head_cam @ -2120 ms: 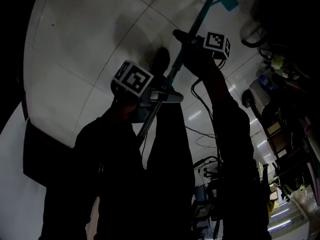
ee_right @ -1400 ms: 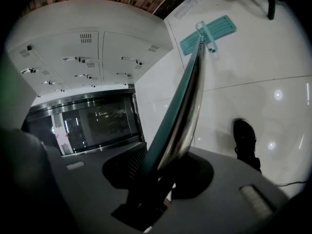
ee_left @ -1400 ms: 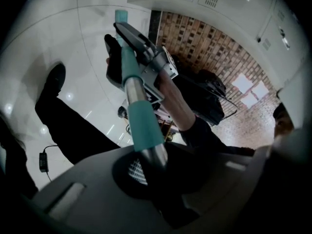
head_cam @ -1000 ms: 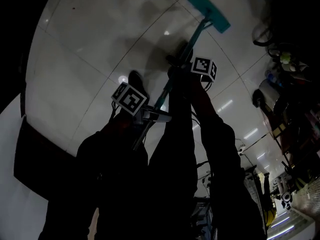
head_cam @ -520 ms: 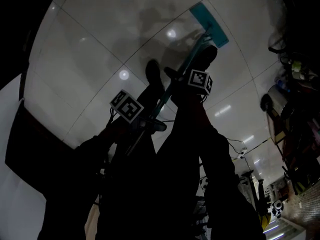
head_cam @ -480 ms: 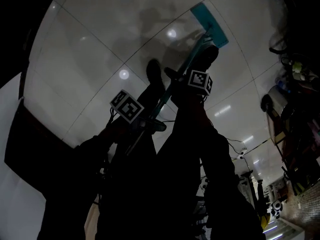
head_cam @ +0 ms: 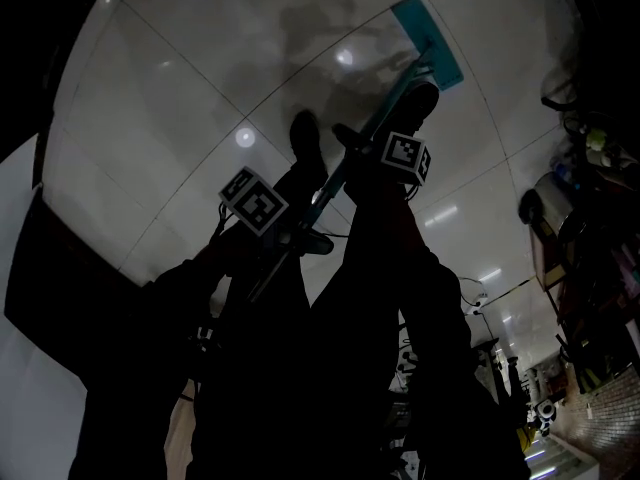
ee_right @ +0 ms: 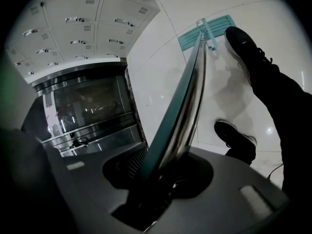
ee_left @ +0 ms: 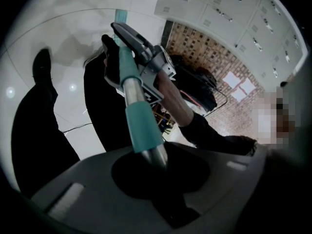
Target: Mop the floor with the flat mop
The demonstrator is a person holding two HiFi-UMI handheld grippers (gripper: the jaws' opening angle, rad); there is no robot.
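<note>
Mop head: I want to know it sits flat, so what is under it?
The mop head lies on the white tiled floor, beside a black shoe. The patch of floor directly beneath it is covered and cannot be seen.

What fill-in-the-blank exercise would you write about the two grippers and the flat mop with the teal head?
1. The left gripper and the right gripper are both shut on the mop's silver metal ___.
2. The flat teal mop head lies on the white tiled ___.
3. The ___ gripper holds nearer the mop head.
Missing words: handle; floor; right.
</note>
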